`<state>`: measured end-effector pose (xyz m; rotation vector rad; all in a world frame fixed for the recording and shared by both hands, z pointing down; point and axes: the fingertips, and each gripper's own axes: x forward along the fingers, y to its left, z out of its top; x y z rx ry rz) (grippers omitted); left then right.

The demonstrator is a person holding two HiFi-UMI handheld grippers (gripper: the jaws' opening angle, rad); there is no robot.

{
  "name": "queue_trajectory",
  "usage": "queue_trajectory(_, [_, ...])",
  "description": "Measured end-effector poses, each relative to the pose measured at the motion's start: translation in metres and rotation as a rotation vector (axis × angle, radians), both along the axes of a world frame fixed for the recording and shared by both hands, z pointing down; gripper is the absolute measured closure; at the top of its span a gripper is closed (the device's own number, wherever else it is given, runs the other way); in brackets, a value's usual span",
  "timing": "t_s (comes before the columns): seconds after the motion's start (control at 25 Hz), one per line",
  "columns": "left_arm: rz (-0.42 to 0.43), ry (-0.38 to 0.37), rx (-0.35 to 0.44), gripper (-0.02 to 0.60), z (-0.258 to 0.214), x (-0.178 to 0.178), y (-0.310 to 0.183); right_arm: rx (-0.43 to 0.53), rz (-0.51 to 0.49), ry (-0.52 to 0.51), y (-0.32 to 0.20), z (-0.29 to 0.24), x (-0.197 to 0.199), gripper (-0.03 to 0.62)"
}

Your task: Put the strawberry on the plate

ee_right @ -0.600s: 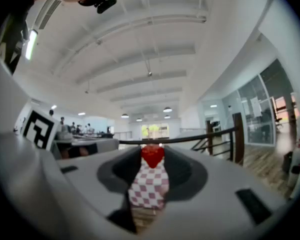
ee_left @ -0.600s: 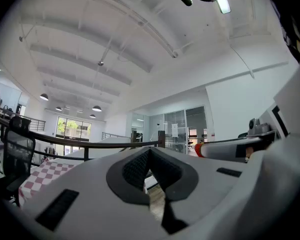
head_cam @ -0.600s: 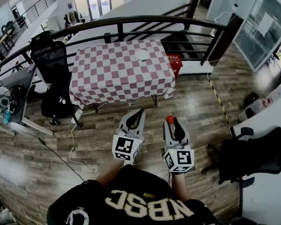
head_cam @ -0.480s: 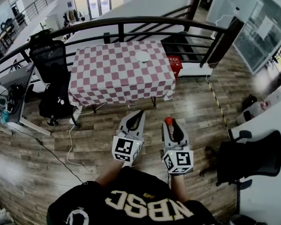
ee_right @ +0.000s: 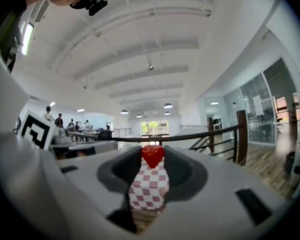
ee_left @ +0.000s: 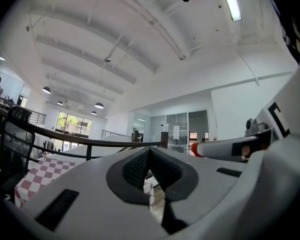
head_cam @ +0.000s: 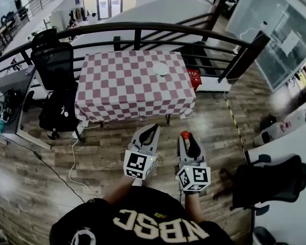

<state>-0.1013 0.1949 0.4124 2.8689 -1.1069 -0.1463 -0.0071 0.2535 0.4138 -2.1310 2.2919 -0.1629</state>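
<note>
Right gripper [ee_right: 153, 153] pinches the strawberry [ee_right: 152, 157] at its jaw tips, pads pressed on both sides of the red fruit. It is held in the air on the near side of the checkered table [head_cam: 127, 83], well short of the table edge, over the wood floor [head_cam: 214, 121]. Left gripper [ee_left: 149, 150] has its jaws pressed together at the tips with nothing between them. It is also on the table's near side, just left of the right gripper, and both point toward the table. White plate [head_cam: 160, 69] lies on the table toward its far right corner, well apart from the strawberry. Black office chair [head_cam: 53, 65] stands at the table's left end, a red crate [head_cam: 194, 77] at the table's right end, and a dark railing [head_cam: 143, 27] runs behind the table's far edge.
</note>
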Motion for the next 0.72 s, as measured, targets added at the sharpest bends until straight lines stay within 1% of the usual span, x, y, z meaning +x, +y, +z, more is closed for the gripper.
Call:
queue_trajectory(0.12, [-0.015, 0.003, -0.001, 0.572, 0.003, -0.021, -0.018, -0.003, -0.012, 0.000, -0.024, 0.003, -0.018, 0.445])
queue_trajectory(0.28, [-0.055, 0.014, -0.040, 0.572, 0.022, -0.046, -0.041, -0.025, -0.056, 0.003, -0.041, 0.019, -0.045, 0.445])
queue_trajectory(0.4, [-0.063, 0.011, -0.064, 0.572, 0.030, -0.040, -0.048, -0.047, -0.068, -0.011, -0.046, 0.025, -0.040, 0.445])
queue_trajectory(0.48, [-0.068, 0.004, -0.077, 0.572, 0.034, -0.046, -0.056, -0.060, -0.072, -0.020, -0.055, 0.027, -0.044, 0.445])
queue_trajectory(0.6, [-0.078, -0.005, -0.095, 0.572, 0.042, -0.056, -0.074, -0.080, -0.083, -0.032, -0.078, 0.036, -0.050, 0.445])
queue_trajectory(0.72, [-0.102, -0.027, -0.111, 0.572, 0.051, -0.055, -0.093, -0.095, -0.105, -0.058, -0.106, 0.049, -0.045, 0.445])
